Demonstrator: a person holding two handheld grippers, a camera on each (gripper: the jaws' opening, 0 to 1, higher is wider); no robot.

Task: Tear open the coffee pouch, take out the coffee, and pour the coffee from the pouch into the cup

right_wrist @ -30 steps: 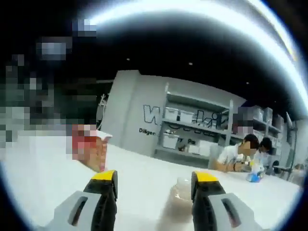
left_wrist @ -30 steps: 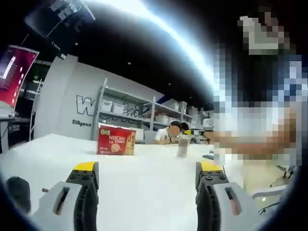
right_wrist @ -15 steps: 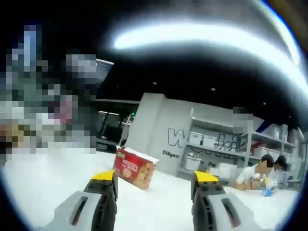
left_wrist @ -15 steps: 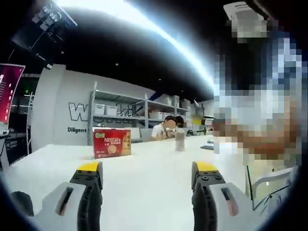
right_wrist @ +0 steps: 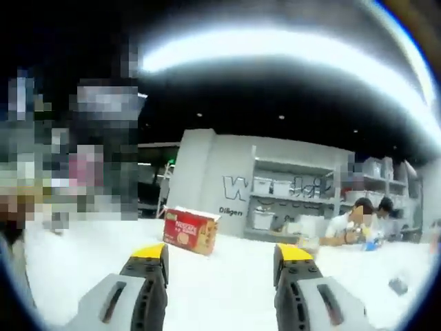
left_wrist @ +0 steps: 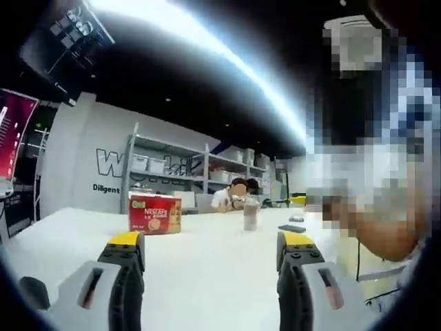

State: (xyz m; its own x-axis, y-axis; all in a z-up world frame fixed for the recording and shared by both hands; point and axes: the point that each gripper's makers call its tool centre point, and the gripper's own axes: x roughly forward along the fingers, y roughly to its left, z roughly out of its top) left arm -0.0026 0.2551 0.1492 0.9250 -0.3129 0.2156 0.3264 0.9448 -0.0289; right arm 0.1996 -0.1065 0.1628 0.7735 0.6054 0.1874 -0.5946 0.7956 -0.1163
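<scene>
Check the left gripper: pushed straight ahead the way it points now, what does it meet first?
Probably nothing soon. The left gripper is open over bare white table. The clear plastic cup stands far ahead, slightly right of centre; the red Nescafe box sits left. Depth is unclear.

Red coffee box (left_wrist: 154, 214) (right_wrist: 190, 231) — white table (left_wrist: 207, 269) (right_wrist: 220, 283) — yellow-tipped grey tongs (left_wrist: 210, 249) (right_wrist: 220, 254).

Showing as glossy printed cardboard on the red box (left_wrist: 154, 214), smooth matt white on the table (left_wrist: 207, 269), clear plastic on the cup (left_wrist: 251, 216).
</scene>
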